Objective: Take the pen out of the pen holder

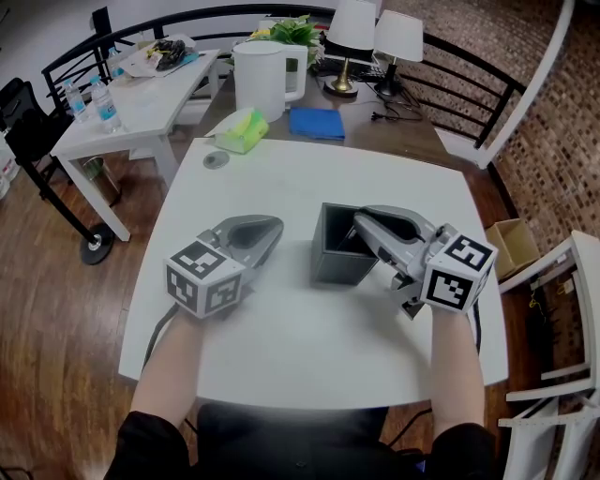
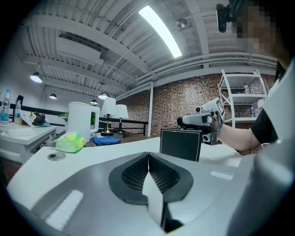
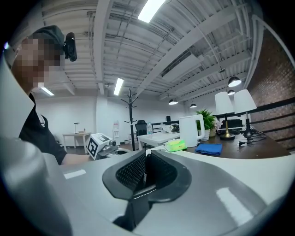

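Observation:
A black square pen holder (image 1: 330, 264) with white stitching stands in the middle of the white table (image 1: 281, 347); the left gripper view shows its side (image 2: 180, 144). My right gripper (image 1: 359, 218) reaches level over the holder's open top from the right. In the right gripper view its jaws (image 3: 146, 168) stand nearly together on a thin dark pen (image 3: 138, 205) that runs down into the holder. My left gripper (image 1: 276, 229) rests on the table left of the holder, apart from it, its jaws (image 2: 148, 159) shut and empty.
Past the table's far edge stand a white kettle (image 1: 260, 77), a green packet (image 1: 242, 129), a blue cloth (image 1: 316, 123) and two lamps (image 1: 354, 28). A small round disc (image 1: 216, 160) lies on the table's far left. A white chair (image 1: 562, 281) stands at the right.

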A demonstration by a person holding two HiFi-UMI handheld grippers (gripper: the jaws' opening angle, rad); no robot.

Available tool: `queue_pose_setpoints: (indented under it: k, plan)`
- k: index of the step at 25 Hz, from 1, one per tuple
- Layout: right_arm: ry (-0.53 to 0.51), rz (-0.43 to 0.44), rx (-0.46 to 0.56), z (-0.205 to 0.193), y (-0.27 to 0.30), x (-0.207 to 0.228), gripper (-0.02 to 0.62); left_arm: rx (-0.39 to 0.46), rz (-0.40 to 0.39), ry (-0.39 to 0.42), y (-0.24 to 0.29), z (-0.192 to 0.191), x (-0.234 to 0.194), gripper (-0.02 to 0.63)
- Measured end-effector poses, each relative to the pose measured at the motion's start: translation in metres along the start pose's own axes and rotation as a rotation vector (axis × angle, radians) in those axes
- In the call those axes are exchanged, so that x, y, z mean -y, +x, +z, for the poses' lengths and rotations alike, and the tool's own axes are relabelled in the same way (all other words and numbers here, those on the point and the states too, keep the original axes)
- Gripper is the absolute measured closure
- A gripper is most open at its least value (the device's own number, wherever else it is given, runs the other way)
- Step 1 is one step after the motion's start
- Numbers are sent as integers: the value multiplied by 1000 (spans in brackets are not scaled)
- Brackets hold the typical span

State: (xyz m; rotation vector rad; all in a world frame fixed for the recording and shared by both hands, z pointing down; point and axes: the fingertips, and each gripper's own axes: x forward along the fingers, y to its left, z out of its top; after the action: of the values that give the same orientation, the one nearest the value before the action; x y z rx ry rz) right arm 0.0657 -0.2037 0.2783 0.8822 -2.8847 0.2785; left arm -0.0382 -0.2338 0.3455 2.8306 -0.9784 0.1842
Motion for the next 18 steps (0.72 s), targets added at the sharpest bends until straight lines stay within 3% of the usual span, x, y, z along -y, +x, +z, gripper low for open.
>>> queue_pose_setpoints:
  k: [6, 12, 18]
  plan:
    - [47, 8, 86, 19, -8, -2, 554, -2, -2, 0, 0, 0, 0, 603]
    - [25, -17, 272, 85, -52, 1, 554, -2, -2, 0, -1, 0, 0, 603]
    - [155, 68, 382, 115, -116, 13, 554, 1, 2, 0, -1, 0, -1, 603]
